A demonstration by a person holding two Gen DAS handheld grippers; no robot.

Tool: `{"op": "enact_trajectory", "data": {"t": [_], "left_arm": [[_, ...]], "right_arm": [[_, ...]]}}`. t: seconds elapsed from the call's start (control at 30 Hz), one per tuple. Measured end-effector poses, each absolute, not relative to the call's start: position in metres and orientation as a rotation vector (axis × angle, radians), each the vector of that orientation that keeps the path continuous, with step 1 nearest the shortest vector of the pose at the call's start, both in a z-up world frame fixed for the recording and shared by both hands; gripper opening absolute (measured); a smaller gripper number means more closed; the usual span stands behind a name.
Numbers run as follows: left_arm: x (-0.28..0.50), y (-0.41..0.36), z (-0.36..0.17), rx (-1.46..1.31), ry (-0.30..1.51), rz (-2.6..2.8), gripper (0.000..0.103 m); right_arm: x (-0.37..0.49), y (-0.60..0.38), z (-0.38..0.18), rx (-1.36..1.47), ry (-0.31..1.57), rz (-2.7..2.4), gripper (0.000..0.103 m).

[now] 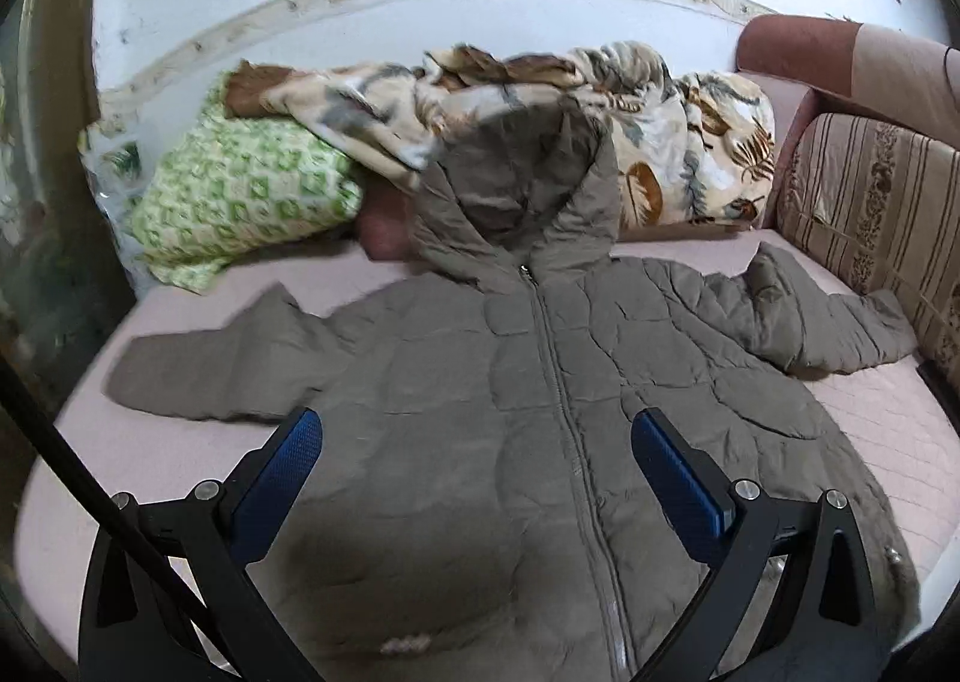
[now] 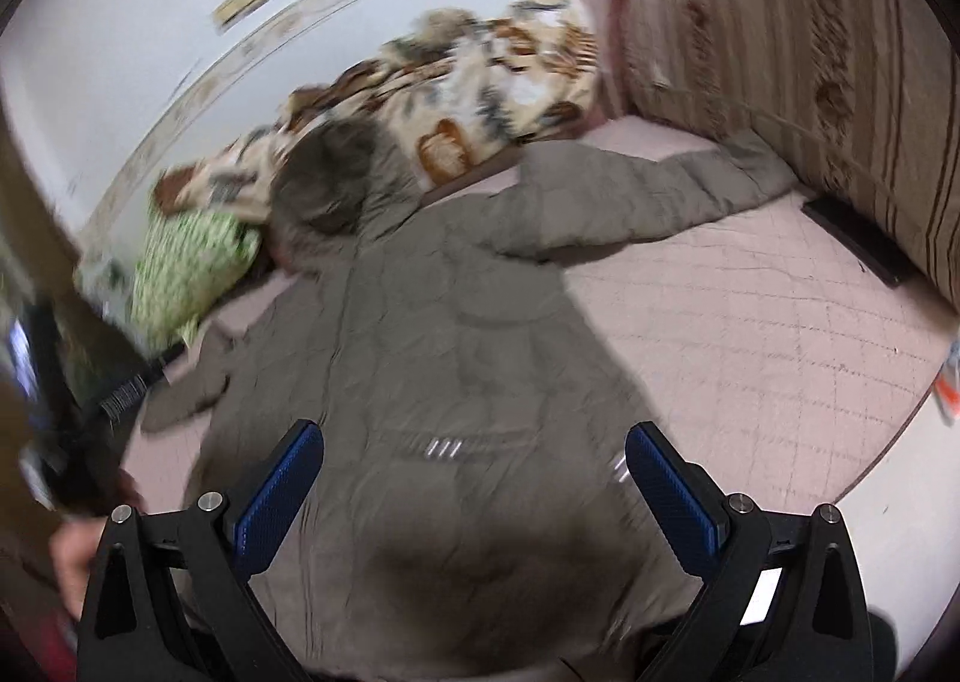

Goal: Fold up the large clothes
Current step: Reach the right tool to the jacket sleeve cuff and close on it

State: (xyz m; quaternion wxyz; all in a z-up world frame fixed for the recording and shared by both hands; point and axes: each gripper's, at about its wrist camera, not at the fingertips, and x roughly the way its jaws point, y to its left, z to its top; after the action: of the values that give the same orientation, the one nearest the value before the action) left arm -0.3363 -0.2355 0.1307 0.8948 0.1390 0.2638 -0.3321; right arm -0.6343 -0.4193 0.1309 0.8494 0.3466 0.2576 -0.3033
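1. Jacket (image 1: 540,382): I see a grey-brown quilted hooded jacket lying front-up on the pink bed (image 1: 870,430), zipped, with both sleeves spread outward.
2. Hood (image 1: 522,184): it rests against the leaf-print blanket (image 1: 690,142) at the far side of the bed.
3. Pillow (image 1: 240,202): green-and-white, just left of the hood, partly under the blanket.
4. Cushion (image 1: 870,202): striped, upright along the right edge of the bed; the right sleeve tip lies near it.
5. Left gripper (image 1: 477,442): my jaws stand wide apart above the jacket's lower front, holding nothing.
6. Right gripper (image 2: 474,454): jaws likewise spread wide and empty, over the jacket's lower part; this view is motion-blurred.
7. Hand (image 2: 69,562): part of one shows at the lower left edge of the right view.
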Motion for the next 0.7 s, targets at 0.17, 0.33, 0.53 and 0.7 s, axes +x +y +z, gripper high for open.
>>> {"op": "enact_trajectory", "data": {"t": [0.17, 0.33, 0.53, 0.7], "left_arm": [[-0.326, -0.245, 0.112, 0.264, 0.578, -0.739, 0.103], [-0.318, -0.249, 0.118, 0.275, 0.504, -0.728, 0.103], [-0.306, -0.255, 0.109, 0.272, 0.545, -0.728, 0.103], [-0.304, -0.262, 0.103, 0.281, 0.553, -0.734, 0.103]], "right_arm": [[-0.655, -0.513, 0.129, 0.904, 0.521, -0.754, 0.089], [-0.670, -0.620, 0.110, 0.987, 0.481, -0.936, 0.071], [-0.676, -0.718, 0.064, 1.119, 0.420, -1.082, 0.066], [-0.667, -0.760, 0.038, 1.148, 0.413, -1.156, 0.065]]}}
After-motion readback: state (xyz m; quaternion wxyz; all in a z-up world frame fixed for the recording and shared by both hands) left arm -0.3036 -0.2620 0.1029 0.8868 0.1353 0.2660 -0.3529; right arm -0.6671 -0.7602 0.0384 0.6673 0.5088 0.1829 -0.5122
